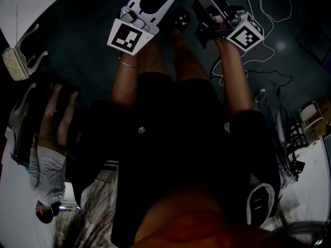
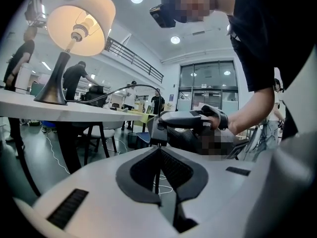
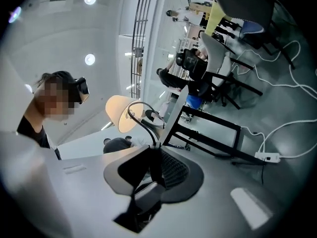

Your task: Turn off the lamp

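On the white counter (image 2: 74,112) at the far left of the left gripper view stands the lit lamp (image 2: 79,19), a cream cone shade with a glowing bulb on a slanted dark stem and a dark flared base. It is upright and set well apart from both claws. A thin black cord (image 2: 124,88) arcs from the lamp's foot rightward over the counter edge toward the claws. Lower down, the white left claw (image 2: 158,150) is clenched, its tips meeting on this cord, which drops from above and runs down through the hollow between the dark pads. Just beyond those tips, the dark right claw (image 3: 156,147) is held level by a black-gloved hand (image 2: 218,120). Its own view shows it clenched as well: the cord loops down from the lamp into its tips, and a dark upright piece sits between the ribbed pads, though I cannot tell whether that piece is a switch. The head view shows the two claws side by side, each with its square-marker cube. Farther right, a white power strip (image 3: 267,156) lies on the grey floor (image 3: 292,93) with its white lead.
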`<state>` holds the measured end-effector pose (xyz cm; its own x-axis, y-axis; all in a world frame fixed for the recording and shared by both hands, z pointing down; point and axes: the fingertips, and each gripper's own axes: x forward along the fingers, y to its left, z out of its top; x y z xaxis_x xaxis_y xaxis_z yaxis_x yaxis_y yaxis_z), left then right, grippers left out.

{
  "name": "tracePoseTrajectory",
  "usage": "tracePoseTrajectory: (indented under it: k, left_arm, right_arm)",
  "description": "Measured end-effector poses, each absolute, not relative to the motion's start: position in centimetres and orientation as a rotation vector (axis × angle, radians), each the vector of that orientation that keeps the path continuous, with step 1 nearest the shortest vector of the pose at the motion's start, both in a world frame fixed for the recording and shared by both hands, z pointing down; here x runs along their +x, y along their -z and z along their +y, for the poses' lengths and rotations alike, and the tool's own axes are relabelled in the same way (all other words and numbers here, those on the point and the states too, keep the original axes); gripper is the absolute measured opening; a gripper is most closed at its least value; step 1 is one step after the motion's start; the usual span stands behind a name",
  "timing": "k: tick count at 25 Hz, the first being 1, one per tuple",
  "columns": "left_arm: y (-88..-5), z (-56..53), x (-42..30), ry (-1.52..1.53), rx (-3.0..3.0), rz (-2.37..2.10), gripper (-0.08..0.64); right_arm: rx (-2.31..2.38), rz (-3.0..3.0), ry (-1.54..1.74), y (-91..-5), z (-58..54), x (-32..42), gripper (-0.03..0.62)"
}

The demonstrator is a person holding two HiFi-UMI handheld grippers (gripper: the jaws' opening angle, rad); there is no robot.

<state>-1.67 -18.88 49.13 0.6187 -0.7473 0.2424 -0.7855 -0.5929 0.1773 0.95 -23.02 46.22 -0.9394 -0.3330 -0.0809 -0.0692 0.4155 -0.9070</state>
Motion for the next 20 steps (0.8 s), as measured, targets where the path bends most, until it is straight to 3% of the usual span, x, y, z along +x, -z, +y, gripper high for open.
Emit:
tracePoseTrajectory:
  k: [7,20]
  left_arm:
    - [-48.5,-18.5,-1.3,-0.164,2.557,-1.254,0.015]
    - [-48.6,-18.7,-0.2,-0.221,2.596,-1.197,0.015]
  right_arm:
    - [-0.439,2.587,1.377,-45.5,-22.8,1.0,0.075]
    - [-0.421,2.524,1.487,-46.7,-23.0,1.0,0.106]
